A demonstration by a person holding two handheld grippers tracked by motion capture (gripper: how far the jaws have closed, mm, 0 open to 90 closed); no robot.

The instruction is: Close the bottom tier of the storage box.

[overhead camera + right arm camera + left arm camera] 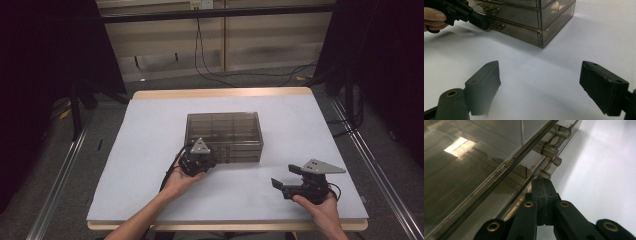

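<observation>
Drawer box (224,131): smoky plastic, mid-worktop (150,190), its drawer fronts facing the near edge.
Left gripper (206,162): jaws pressed fully together at a small drawer handle (545,174) on the box's near left front; whether it pinches the handle I cannot tell, likely placed there to pull.
Right gripper (540,82): jaws wide, holding nothing, hovering near right, well apart from the box, kept free.

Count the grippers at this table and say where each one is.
2. The left gripper is shut, its tips at the front of the smoky clear drawer box. The right gripper is open, right of the box.
</observation>
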